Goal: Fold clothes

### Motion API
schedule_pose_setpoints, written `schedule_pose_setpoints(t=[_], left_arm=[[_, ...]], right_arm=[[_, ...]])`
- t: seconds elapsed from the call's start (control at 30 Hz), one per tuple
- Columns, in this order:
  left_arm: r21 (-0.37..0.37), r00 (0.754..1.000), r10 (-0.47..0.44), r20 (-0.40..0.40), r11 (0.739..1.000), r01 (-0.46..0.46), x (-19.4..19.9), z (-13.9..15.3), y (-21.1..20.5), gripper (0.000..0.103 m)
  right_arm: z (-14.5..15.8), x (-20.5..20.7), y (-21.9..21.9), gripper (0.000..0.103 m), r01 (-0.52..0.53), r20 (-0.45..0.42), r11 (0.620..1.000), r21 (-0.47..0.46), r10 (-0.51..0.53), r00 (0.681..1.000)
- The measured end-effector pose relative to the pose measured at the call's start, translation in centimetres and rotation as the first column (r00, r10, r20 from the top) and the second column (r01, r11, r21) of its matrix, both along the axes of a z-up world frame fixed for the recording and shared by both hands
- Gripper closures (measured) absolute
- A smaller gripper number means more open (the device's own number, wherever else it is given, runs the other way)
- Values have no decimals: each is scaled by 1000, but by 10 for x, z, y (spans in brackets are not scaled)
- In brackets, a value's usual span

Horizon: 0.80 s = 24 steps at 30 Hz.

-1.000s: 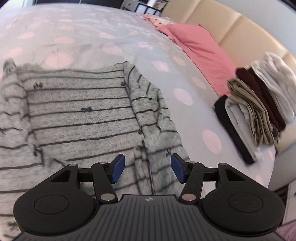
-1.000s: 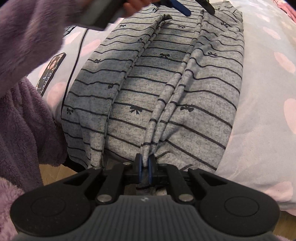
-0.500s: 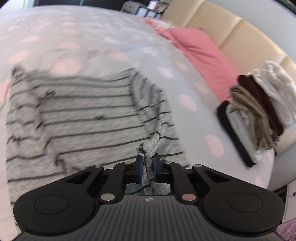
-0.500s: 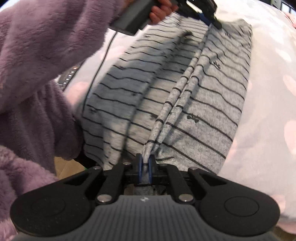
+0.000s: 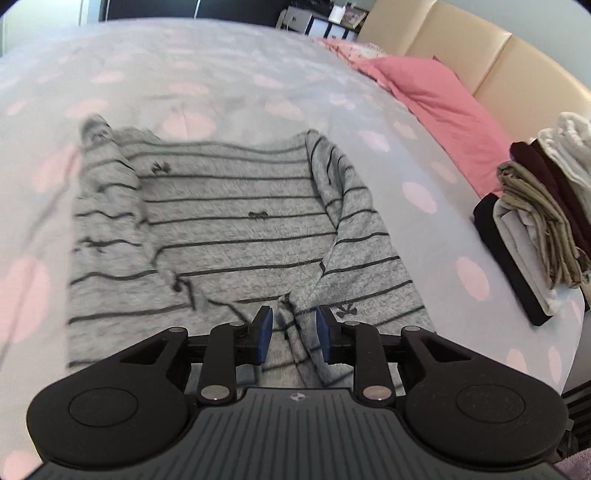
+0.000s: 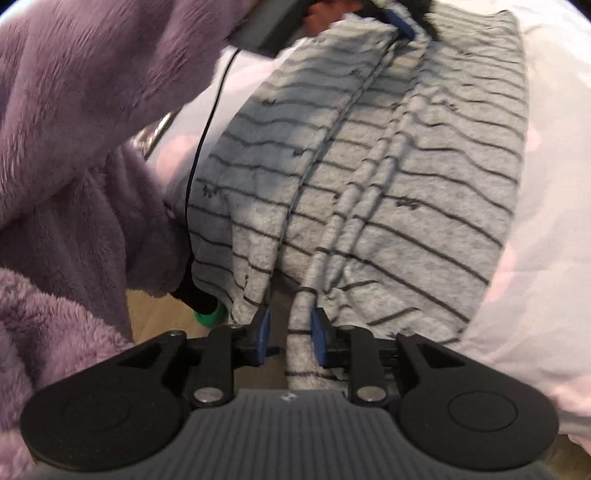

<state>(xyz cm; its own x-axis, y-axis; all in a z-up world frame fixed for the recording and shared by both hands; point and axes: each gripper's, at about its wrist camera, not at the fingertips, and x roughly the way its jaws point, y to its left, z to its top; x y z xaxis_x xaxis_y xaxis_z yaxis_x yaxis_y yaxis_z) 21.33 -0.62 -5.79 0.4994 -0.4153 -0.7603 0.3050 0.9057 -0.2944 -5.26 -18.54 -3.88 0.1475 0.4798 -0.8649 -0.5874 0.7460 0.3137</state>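
A grey garment with thin black stripes and small bows (image 5: 236,229) lies spread on the bed, its right side folded inward. My left gripper (image 5: 291,334) has its jaws parted, with a loose fold of the garment's edge lying between the blue pads. In the right wrist view the same garment (image 6: 424,192) stretches away, hanging over the bed's edge. My right gripper (image 6: 288,336) also has its jaws parted, with a bunched strip of the fabric between the pads. The left gripper shows at the far end of the garment (image 6: 402,22).
The bed has a pale cover with pink dots (image 5: 221,66). A stack of folded clothes (image 5: 543,214) sits at the right edge. A pink pillow (image 5: 432,92) lies by the beige headboard (image 5: 498,55). My purple fleece sleeve (image 6: 92,110) fills the left; wooden floor (image 6: 159,314) lies below.
Both grippers were shut on the garment's fold half a second ago and now have parted jaws. The fold has been carried across and laid down on the garment.
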Motion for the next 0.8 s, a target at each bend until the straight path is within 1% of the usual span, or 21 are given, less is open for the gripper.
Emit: schedule_pose_setpoints(t=[0.13,0.2,0.33,0.43,0.5,0.57,0.67,0.73,0.8], left_arm=[[23,999,-28,25,999,28,-32,16,6,80],[22,998,-50,22,999,50,-50,22,4,80],[13,996,-92,-17,996,92,-96,29,-3,80],[-11,991,-114,-76,993,114,-135,28,-12,80],[-23,987,-120,-110,993,118,-159,23,-18,75],[-32,983,-110,-147,994,106,-181,17,-24,68],[-16,977,-74,-199,997,73,-203,4,-30,67],[-16,971,-54,-234,999,52,-211,-6,-30,67],[-22,961,-52,-273,999,48,-215,-15,-30,66]], right_arm=[[14,-1,-27,74,74,44,997,23,-75,996],[22,-1,-39,74,96,71,995,26,-98,993],[29,4,-57,74,175,146,985,-2,-173,974],[21,14,-69,74,242,156,969,-43,-233,960],[12,21,-74,70,272,139,961,-42,-264,954],[2,27,-75,70,293,126,955,-40,-286,950],[-8,33,-73,72,315,90,949,-28,-312,946],[-14,34,-71,72,327,65,945,-17,-325,943],[-22,33,-68,73,331,38,943,-25,-330,943]])
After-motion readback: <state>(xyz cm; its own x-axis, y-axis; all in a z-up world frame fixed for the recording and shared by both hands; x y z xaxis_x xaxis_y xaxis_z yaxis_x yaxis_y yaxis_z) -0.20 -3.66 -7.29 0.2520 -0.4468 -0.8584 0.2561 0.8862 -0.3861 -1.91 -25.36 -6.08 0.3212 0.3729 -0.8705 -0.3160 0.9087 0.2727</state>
